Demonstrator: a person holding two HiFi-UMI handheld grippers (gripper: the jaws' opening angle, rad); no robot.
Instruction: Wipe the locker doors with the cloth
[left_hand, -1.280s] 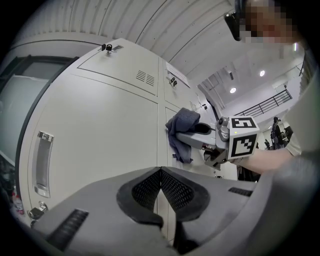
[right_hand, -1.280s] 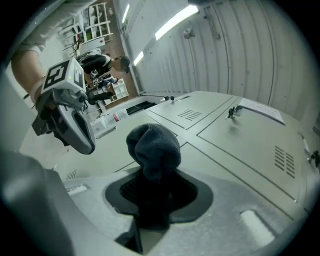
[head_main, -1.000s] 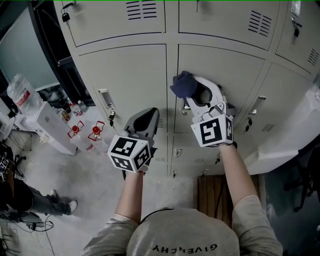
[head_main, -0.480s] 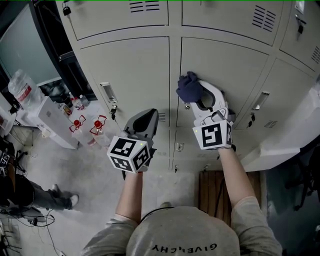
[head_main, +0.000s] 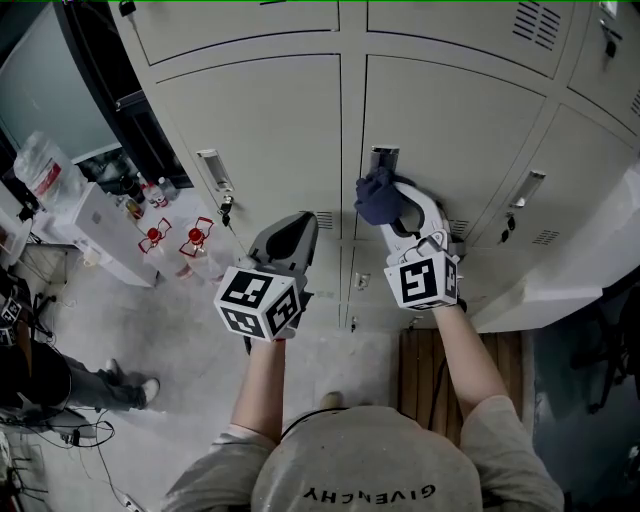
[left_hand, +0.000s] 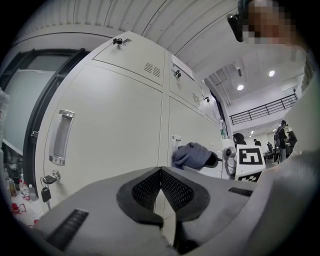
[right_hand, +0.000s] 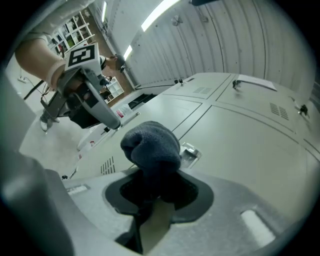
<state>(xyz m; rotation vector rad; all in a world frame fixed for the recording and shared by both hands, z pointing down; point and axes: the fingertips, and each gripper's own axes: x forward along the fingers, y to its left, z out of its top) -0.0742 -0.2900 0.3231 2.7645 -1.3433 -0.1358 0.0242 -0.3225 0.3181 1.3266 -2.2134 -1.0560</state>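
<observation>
A dark blue cloth (head_main: 374, 196) is bunched in my right gripper (head_main: 380, 203), which is shut on it and presses it against the pale grey locker door (head_main: 450, 130) just below that door's handle (head_main: 384, 157). In the right gripper view the cloth (right_hand: 152, 145) bulges out of the jaws beside the handle (right_hand: 189, 153). My left gripper (head_main: 291, 232) hangs shut and empty in front of the lower lockers, left of the cloth. Its pads (left_hand: 149, 187) meet, and the cloth (left_hand: 191, 155) shows beyond them.
The left-hand door has a handle (head_main: 214, 170) with a padlock (head_main: 225, 208). Two red fire extinguishers (head_main: 151, 259) and a white cabinet (head_main: 90, 232) stand on the floor at left. A wooden pallet (head_main: 428, 368) lies below the right lockers. A person's legs (head_main: 70, 385) show at far left.
My right gripper has slid the cloth down the door, so the handle now shows above the cloth. The left gripper has barely moved.
</observation>
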